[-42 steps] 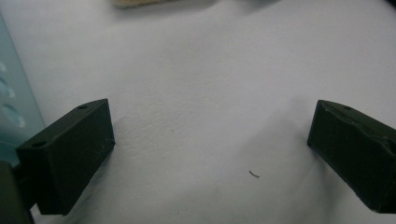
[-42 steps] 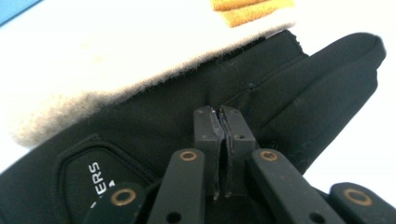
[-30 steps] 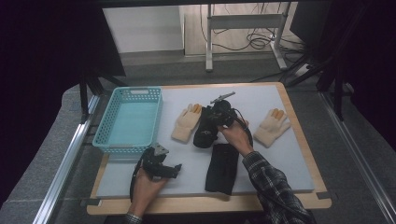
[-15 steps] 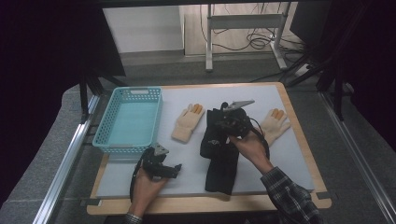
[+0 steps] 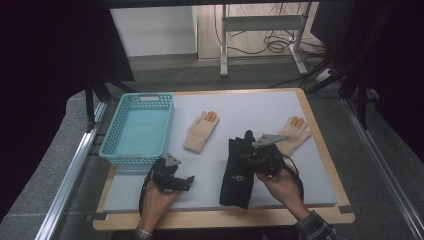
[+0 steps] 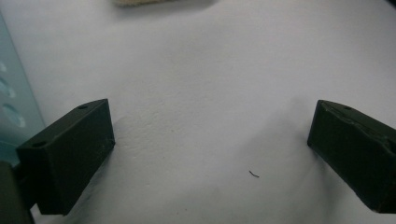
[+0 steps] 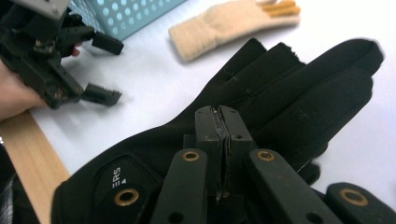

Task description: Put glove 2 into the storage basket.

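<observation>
My right gripper (image 5: 248, 152) (image 7: 223, 114) is shut, its jaws pressed together on the fabric of a black glove (image 7: 289, 93) whose fingers spread out beyond them. Seen from above, this black glove (image 5: 239, 175) lies on the white mat near the front edge, over a second black glove that I cannot tell apart from it. My left gripper (image 5: 186, 182) (image 6: 210, 121) rests low on the mat at front left, open, with bare mat between its jaws. From the right gripper view, the left gripper (image 7: 105, 70) appears farther off, held in a hand.
A light blue basket (image 5: 113, 132) (image 7: 135, 14) (image 6: 9, 102) stands empty at the left of the mat. One cream glove (image 5: 200, 131) (image 7: 229, 25) lies mid-table, another cream glove (image 5: 295, 132) at the right. The wooden table edge (image 5: 220, 217) runs along the front.
My right gripper has carried the black glove from between the two cream gloves toward the front and right, onto the black glove lying there. The left gripper has stayed put.
</observation>
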`<action>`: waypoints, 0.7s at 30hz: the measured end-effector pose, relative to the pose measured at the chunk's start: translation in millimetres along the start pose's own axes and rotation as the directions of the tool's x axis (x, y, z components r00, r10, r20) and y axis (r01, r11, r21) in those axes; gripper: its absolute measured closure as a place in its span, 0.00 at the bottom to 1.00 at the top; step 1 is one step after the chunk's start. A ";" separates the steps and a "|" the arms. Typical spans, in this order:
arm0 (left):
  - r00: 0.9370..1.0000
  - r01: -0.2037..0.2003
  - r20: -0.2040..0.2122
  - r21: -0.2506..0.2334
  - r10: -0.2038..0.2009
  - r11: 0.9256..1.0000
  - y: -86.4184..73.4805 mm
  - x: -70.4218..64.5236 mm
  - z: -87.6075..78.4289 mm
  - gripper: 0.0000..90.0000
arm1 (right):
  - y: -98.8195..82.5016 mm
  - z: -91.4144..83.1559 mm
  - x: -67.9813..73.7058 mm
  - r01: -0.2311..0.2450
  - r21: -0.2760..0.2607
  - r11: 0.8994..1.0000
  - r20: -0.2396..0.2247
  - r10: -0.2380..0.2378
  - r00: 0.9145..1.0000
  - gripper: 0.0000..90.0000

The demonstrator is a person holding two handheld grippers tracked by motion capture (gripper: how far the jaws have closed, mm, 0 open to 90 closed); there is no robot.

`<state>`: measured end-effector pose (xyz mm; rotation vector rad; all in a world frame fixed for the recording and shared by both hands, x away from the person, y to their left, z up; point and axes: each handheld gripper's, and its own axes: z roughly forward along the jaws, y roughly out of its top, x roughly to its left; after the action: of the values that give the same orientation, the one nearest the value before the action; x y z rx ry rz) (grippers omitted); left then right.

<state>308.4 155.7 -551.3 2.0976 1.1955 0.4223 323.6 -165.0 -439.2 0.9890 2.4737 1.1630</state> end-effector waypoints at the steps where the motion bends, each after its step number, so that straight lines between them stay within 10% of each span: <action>1: 1.000 0.000 0.000 0.000 0.000 1.000 0.0 0.0 0.0 0.01 | 0.0 0.0 0.0 0.000 0.000 1.000 0.000 0.000 1.000 0.97; 13: 1.000 -0.005 -0.002 0.004 0.005 1.000 0.0 0.2 -0.3 0.01 | -43.1 32.3 -1.4 -0.053 0.061 0.997 0.019 0.052 0.998 0.94; 21: 1.000 -0.004 -0.002 0.004 0.004 1.000 0.0 0.2 -0.2 0.01 | -48.9 34.5 -5.2 -0.025 0.061 0.998 0.005 0.025 1.000 0.70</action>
<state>308.4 155.9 -551.1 2.1039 1.1939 0.4245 320.2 -170.3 -498.9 1.0403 2.5146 1.0973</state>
